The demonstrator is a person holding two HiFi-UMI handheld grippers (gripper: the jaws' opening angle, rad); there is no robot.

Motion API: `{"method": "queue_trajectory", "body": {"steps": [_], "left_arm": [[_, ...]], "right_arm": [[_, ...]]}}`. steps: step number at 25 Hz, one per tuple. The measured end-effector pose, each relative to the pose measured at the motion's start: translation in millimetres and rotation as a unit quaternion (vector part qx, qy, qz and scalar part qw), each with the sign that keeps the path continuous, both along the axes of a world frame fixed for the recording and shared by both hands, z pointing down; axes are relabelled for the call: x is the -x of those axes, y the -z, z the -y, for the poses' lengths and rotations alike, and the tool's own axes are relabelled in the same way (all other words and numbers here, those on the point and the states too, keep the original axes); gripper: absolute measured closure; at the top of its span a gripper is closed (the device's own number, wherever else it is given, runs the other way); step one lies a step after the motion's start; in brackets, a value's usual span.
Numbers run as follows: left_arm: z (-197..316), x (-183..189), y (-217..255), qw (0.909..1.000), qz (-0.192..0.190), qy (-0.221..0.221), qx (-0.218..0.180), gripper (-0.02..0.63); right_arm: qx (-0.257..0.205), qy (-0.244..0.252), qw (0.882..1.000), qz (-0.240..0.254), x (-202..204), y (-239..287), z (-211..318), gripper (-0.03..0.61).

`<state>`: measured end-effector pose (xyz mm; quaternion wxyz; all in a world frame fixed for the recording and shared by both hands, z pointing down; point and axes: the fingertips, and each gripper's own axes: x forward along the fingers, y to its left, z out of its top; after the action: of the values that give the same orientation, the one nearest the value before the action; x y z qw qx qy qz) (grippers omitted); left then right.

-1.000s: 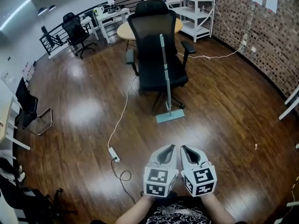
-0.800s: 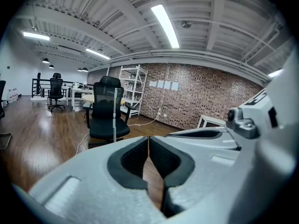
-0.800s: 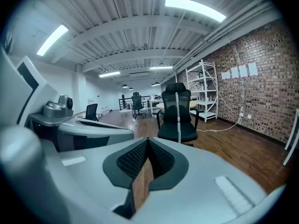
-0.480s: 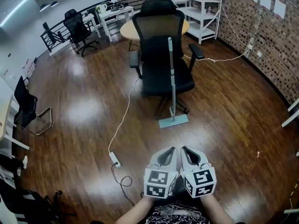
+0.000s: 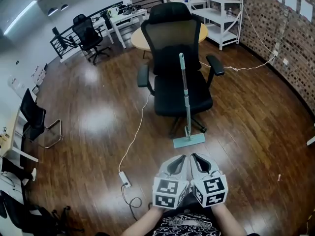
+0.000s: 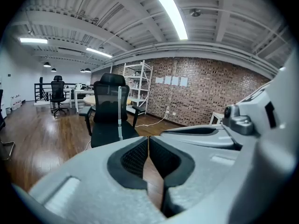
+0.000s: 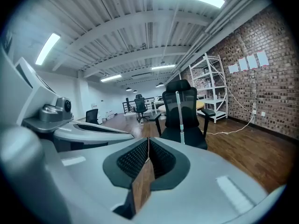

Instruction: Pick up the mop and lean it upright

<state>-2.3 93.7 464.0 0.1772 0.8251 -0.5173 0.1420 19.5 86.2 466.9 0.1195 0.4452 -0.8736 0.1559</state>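
Note:
The mop (image 5: 186,97) stands upright, its pale green handle leaning against the front of a black office chair (image 5: 177,68), its flat head (image 5: 189,140) on the wood floor. It also shows ahead in the left gripper view as the mop handle (image 6: 120,112) and in the right gripper view as the mop handle (image 7: 179,115). My left gripper (image 5: 178,164) and right gripper (image 5: 199,163) are held side by side near my body, well short of the mop head. Both are shut with nothing between the jaws.
A white cable runs from the chair to a power strip (image 5: 124,179) on the floor at my left. A round wooden table (image 5: 142,36), white shelving (image 5: 216,14) and a brick wall (image 5: 290,43) stand behind the chair. Another black chair (image 5: 34,122) is at far left.
The chair and mop appear nearer and slightly further right in the head view as I move forward. Both grippers stay shut and side by side.

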Motion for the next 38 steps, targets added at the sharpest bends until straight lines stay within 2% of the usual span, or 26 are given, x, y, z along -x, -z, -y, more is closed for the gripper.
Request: {"method": "queue_trajectory", "body": {"steps": [5, 14, 23, 31, 38], "left_arm": [[64.2, -20.8, 9.1, 1.0, 0.005, 0.005, -0.004, 0.609], [140.8, -27.9, 5.1, 0.9998, 0.006, 0.02, 0.001, 0.609], [228.1, -5.9, -7.2, 0.9998, -0.004, 0.021, 0.0, 0.609], [325.6, 30.9, -4.5, 0.9999, -0.008, -0.006, -0.008, 0.609], [393.0, 59.1, -6.8, 0.9993, -0.013, -0.034, -0.002, 0.609]], "right_arm": [[-0.011, 0.005, 1.0, 0.007, -18.1, 14.0, 66.2, 0.578], [-0.013, 0.017, 1.0, 0.008, -29.2, 11.1, 145.0, 0.578], [-0.02, 0.024, 1.0, -0.003, -3.8, 2.2, 233.7, 0.578], [-0.015, -0.003, 1.0, -0.019, 32.1, -4.8, 330.4, 0.577], [0.004, -0.034, 0.999, -0.029, 58.3, -21.9, 403.7, 0.532]]}}
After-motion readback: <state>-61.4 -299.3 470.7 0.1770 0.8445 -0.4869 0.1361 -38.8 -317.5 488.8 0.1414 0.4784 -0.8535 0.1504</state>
